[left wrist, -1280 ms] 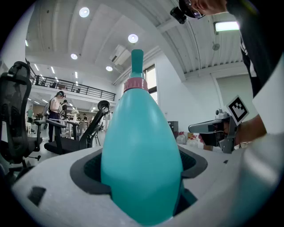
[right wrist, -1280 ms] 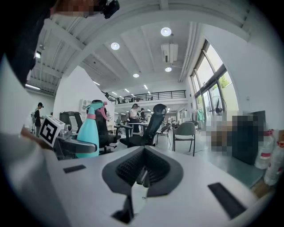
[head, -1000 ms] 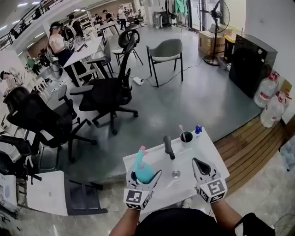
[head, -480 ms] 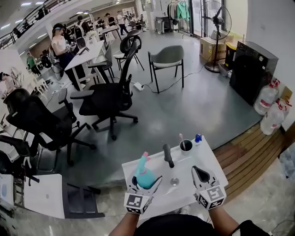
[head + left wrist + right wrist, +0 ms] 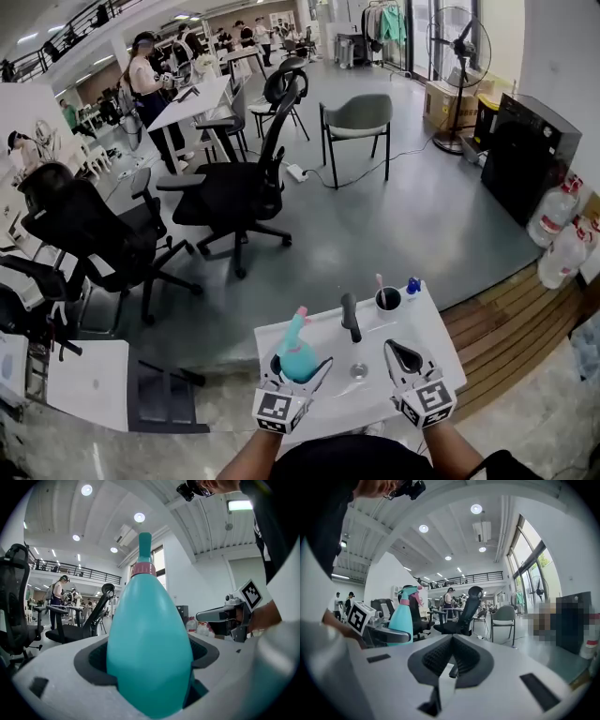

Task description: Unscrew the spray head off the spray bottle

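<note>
Your left gripper (image 5: 298,370) holds the spray bottle (image 5: 296,354) by its teal body, in the lower centre of the head view, over the left part of the white bench (image 5: 427,323). In the left gripper view the fingers (image 5: 93,660) are pinching the wide lower part of the bottle from both sides. The body fills the middle of the frame, and the pink collar (image 5: 142,569) with the spray head (image 5: 145,545) stands at the top centre. The spray head is on the bottle, not taken off.

Your right gripper (image 5: 397,352) is at the lower right of the head view, beside the bottle but apart from it, also over the bench. Its fingers (image 5: 436,657) are pressed together — nothing is between them. In the right gripper view the bottle shows at the left of the frame, in the other gripper.

Further up on the bench stand a dark faucet (image 5: 349,317) and a cup (image 5: 387,299) with a toothbrush in it.
</note>
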Available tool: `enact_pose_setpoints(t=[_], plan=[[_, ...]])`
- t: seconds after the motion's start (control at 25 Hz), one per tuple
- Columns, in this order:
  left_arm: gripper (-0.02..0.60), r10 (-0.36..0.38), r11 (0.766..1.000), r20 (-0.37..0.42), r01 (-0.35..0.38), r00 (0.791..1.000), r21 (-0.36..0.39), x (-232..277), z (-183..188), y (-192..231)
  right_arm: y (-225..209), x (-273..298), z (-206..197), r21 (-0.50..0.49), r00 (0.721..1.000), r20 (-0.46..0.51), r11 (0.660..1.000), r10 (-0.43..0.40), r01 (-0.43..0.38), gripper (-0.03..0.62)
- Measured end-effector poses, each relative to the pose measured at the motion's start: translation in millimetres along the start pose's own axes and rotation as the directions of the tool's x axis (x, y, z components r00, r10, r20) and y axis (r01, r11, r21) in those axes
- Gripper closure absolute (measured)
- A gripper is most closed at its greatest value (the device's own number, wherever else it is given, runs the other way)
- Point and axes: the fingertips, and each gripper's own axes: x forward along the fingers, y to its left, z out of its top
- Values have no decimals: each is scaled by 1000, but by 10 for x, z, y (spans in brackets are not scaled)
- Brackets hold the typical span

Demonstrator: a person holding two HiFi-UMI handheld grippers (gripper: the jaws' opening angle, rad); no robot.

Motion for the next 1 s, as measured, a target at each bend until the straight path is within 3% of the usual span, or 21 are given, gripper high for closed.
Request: enact_pose_setpoints(t=[0.64, 0.84, 1.0], plan=[[144, 94, 996, -9, -94, 996, -7, -276, -17, 202, 613, 342, 294, -16, 970, 40, 971, 238, -238, 588], [144, 106, 994, -14, -106, 994, 1, -303, -33, 215, 902, 436, 520, 64, 929, 86, 929, 359, -365, 551], [144, 103, 995, -21, -103, 994, 3, -313, -50, 191, 1204, 528, 644, 21, 894, 65, 895, 443, -445, 474]])
